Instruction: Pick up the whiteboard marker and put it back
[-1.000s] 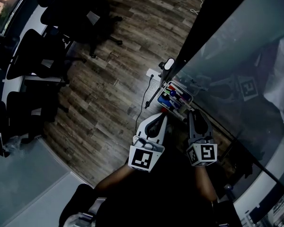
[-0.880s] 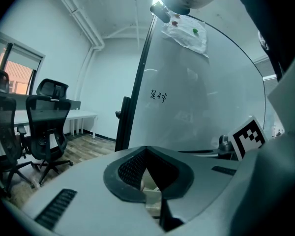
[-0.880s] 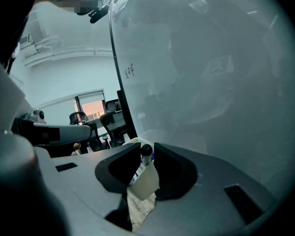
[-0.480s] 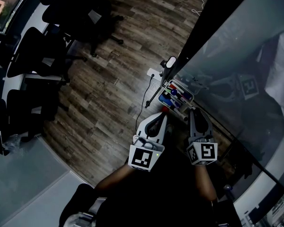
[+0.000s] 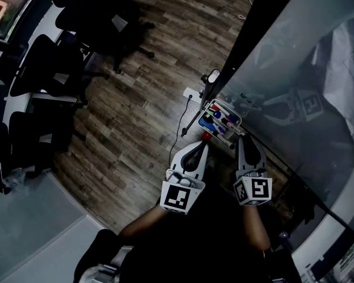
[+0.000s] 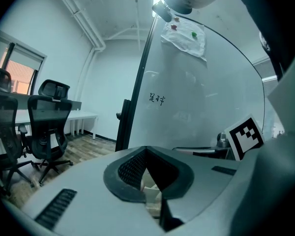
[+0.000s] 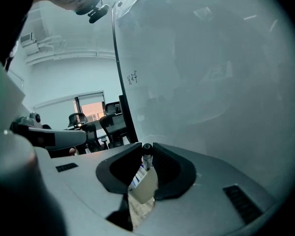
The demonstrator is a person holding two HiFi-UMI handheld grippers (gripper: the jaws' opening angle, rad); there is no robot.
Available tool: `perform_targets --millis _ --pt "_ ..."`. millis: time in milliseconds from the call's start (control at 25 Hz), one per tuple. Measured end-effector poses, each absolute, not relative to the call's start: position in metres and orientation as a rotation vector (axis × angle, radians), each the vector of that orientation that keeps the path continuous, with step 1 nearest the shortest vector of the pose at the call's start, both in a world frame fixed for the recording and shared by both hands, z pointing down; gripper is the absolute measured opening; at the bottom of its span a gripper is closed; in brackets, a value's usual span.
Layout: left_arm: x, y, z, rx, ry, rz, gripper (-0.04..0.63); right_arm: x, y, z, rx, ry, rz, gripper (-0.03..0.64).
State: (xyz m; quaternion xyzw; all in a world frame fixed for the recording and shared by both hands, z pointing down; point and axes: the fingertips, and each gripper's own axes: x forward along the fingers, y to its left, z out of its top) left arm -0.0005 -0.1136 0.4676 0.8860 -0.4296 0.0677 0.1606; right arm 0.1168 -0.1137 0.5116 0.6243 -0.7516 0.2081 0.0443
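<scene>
Black-capped and pale-labelled, the whiteboard marker [image 7: 145,162] stands upright between the jaws of the right gripper [image 7: 147,151], which are clamped on its barrel so that only the cap clears the tips. The person holds that gripper close in front of the glossy whiteboard [image 7: 211,73], where a short scribble of handwriting [image 7: 132,77] shows near the dark frame. In the head view both tools point away from the person, side by side, with the left gripper [image 5: 202,143] just beside the right and its jaws pressed together, gripping nothing. Just ahead of the two sets of jaws, a tray [image 5: 236,121] against the foot of the board holds several markers with blue, red and green showing. Wood-plank floor [image 5: 147,99] stretches to the left, where dark office chairs [image 5: 41,69] stand at a pale table [image 6: 81,116].
</scene>
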Motion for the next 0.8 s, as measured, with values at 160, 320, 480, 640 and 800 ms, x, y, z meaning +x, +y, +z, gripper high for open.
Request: perform_targets --millis 160,320,480,640,800 --pt "-0.002 -0.111 0.464 2.538 -1.232 0.181 0.008 0.117 -0.113 0.508 1.916 -2.304 0.616 0.078" --pt "-0.004 -0.108 0.462 2.543 -1.234 0.174 0.008 0.117 -0.112 0.503 1.928 -2.304 0.605 0.078" --pt "-0.006 -0.107 0.458 2.548 -1.242 0.168 0.008 0.117 -0.111 0.499 1.932 -2.310 0.586 0.078" --pt "-0.008 -0.102 0.457 2.567 -1.235 0.175 0.008 0.117 -0.109 0.494 1.938 -2.313 0.568 0.078" --pt "-0.009 -0.098 0.453 2.568 -1.239 0.161 0.008 0.117 -0.104 0.485 1.950 -2.323 0.544 0.078"
